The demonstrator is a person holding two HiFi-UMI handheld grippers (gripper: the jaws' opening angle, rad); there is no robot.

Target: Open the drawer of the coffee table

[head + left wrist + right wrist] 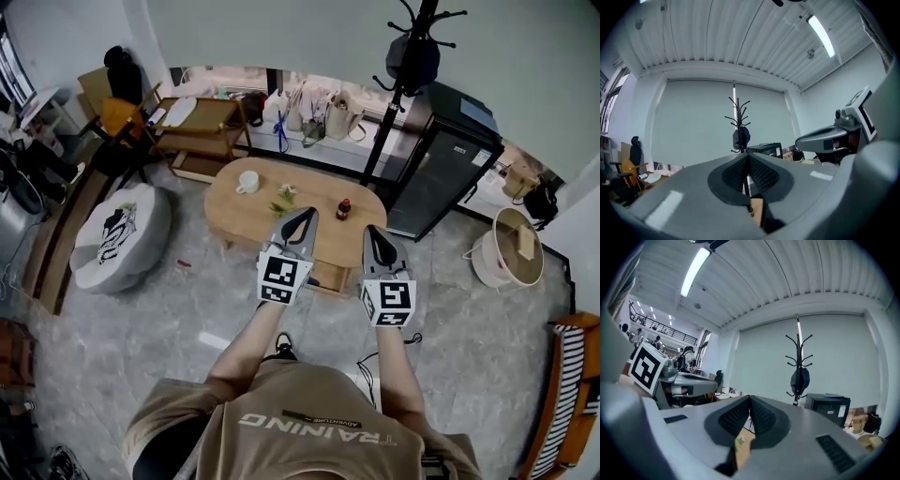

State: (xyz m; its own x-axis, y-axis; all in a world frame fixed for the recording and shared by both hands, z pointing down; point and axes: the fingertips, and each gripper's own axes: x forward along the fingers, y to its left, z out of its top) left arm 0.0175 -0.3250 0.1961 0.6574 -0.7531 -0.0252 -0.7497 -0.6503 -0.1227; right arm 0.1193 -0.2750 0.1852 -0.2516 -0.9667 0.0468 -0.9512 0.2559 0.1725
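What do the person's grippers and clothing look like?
The left gripper and right gripper are grey, tapering, with black ribbed pads. Each carries a white cube with black square markers. The T-shirt is tan, short-sleeved, with white lettering.

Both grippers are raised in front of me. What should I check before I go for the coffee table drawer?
1. Left gripper empty: ok, jaws together on nothing.
2. Right gripper empty: ok, jaws together on nothing.
3. Jaws open for a handle: not ok, both shut.
4. Wooden drawer under the oval wooden coffee table in sight: ok, partly, between the grippers.
5. Drawer handle located: cannot tell.
6. White mug and red-capped dark bottle upright on the tabletop: ok.
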